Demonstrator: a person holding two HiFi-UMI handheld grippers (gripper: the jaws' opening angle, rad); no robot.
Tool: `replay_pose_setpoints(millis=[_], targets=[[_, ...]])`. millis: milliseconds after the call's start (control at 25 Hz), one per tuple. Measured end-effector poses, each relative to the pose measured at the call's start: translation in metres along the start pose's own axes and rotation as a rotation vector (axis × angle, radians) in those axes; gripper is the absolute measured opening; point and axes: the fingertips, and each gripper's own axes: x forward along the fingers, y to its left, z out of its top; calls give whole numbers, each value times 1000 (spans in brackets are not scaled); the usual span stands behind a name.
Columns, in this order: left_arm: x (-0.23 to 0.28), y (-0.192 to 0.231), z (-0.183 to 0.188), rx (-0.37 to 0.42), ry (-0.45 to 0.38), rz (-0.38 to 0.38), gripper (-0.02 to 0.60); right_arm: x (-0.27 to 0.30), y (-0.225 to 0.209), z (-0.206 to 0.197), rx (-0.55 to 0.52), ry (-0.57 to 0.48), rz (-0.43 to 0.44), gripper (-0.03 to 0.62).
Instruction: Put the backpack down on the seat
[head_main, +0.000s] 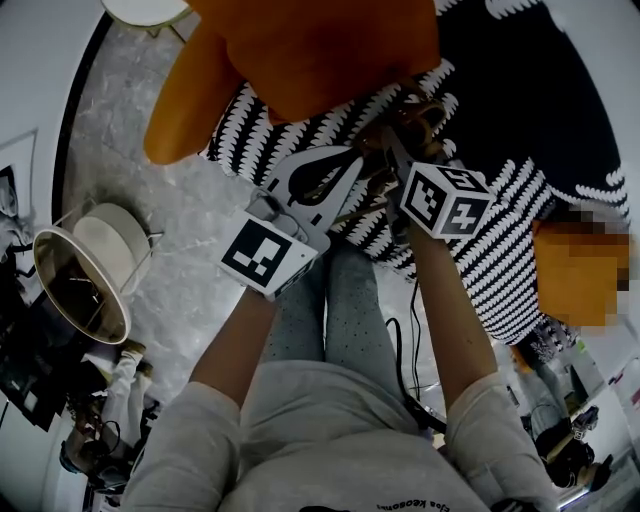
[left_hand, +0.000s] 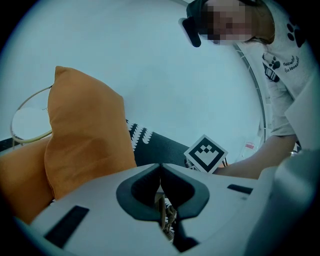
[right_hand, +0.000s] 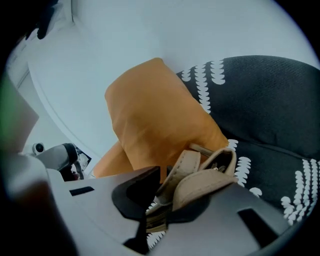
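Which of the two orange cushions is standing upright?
The orange cushion next to the black patterned seat, with its corner pointing up. The other cushion slumps lower beside it.

Little of the backpack is shown: only its tan straps (right_hand: 200, 175) are seen, bunched across the right gripper (right_hand: 165, 192), and one of that gripper's two pads is covered by them. In the head view the tips of both grippers are lost in the same tangle. Low between the closed jaws of the left gripper (left_hand: 160, 172) a thin tan piece (left_hand: 166, 217) is caught, too small and dim to be identified. The orange cushion (head_main: 300, 50) is cut off by the head view's top edge, and the patterned seat (head_main: 520, 250) is partly covered by it. Floor clutter (head_main: 100, 420) at lower left is too small to be made out.
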Motion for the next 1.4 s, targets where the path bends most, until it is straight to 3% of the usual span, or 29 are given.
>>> replay_pose_setpoints(millis=[200, 240, 320, 560, 1040, 1400], targets=[[5, -4, -3, 3, 3, -2, 20, -8, -17, -13, -23, 83, -122, 40], [6, -6, -3, 3, 4, -3, 20, -10, -20, -15, -16, 94, -140, 57], [7, -9, -2, 2, 6, -6, 20, -15, -25, -19, -12, 111, -179, 158], [9, -21, -2, -1, 5, -25, 20, -34, -38, -29, 13, 128, -283, 239], [21, -49, 5, 7, 26, -42, 20, -84, -68, -37, 36, 98, -369, 259], [17, -68, 34, 20, 29, -47, 20, -121, -58, -18, -5, 64, -378, 259]])
